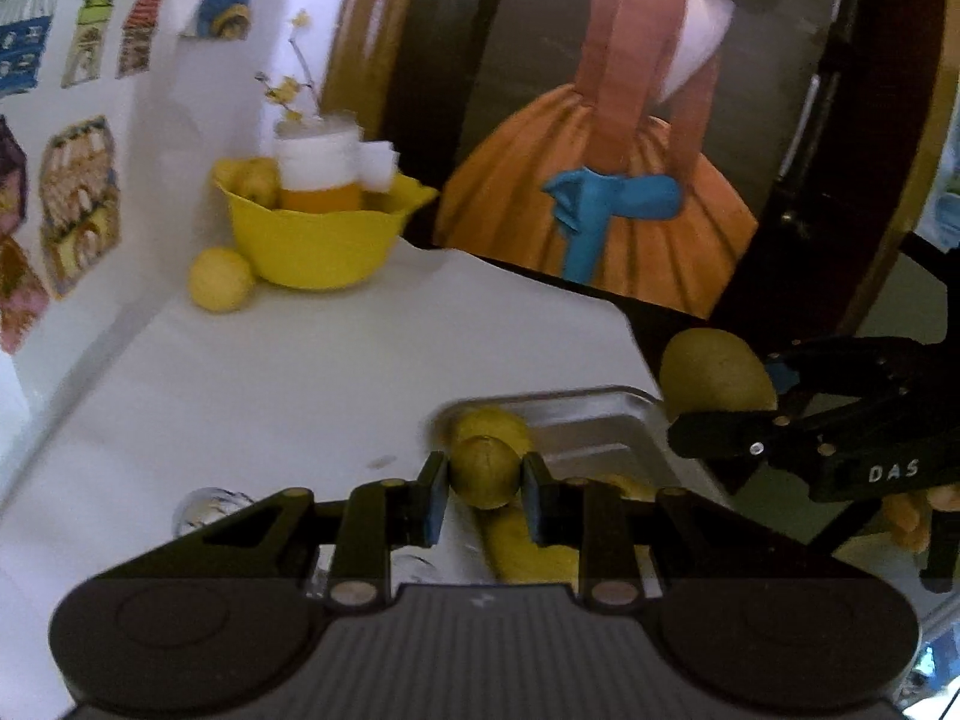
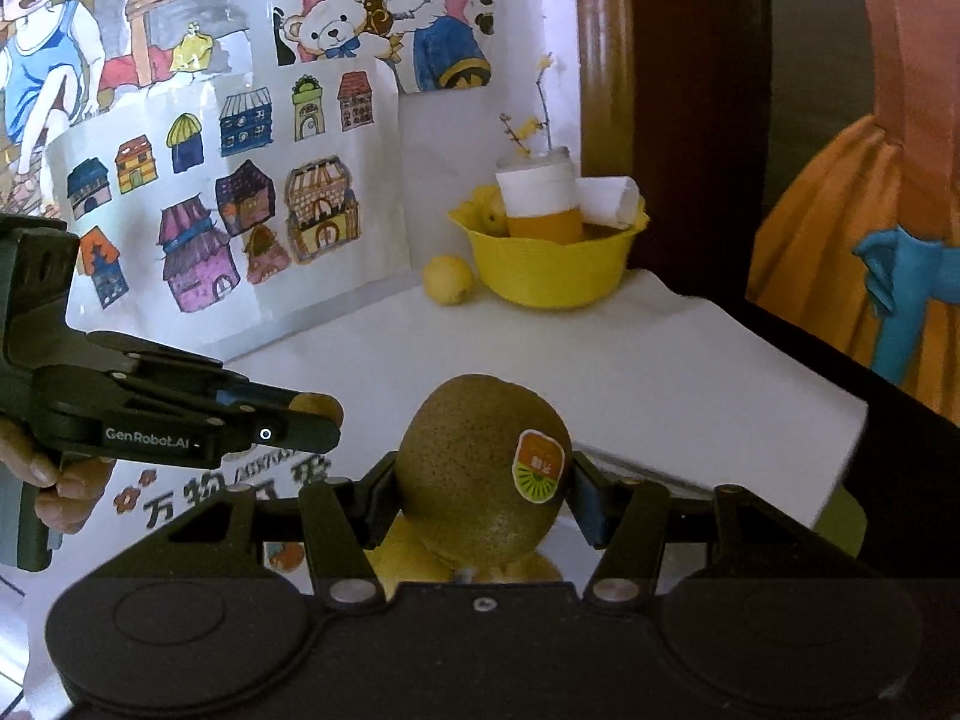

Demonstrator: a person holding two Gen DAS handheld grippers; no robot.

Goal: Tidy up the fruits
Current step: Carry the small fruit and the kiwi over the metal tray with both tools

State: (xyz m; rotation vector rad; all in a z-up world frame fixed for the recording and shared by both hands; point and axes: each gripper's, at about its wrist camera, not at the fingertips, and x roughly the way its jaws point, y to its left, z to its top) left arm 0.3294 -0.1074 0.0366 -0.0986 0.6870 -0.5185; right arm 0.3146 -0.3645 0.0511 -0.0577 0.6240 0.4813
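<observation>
Claws [image 1: 485, 489] [image 2: 480, 495] angled downward above white table [image 1: 270, 372], each gripping a kiwi [image 1: 485, 471] [image 2: 483, 468].

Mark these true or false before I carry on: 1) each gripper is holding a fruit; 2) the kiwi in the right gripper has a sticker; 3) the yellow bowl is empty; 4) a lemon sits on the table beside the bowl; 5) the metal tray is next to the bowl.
1) True: the left gripper is shut on a small fruit; the right gripper is shut on a kiwi.
2) True: a sticker shows on it.
3) False: the yellow bowl holds a cup and yellow fruit.
4) True: lemon.
5) False: the metal tray lies near the grippers, well apart from the bowl.
</observation>
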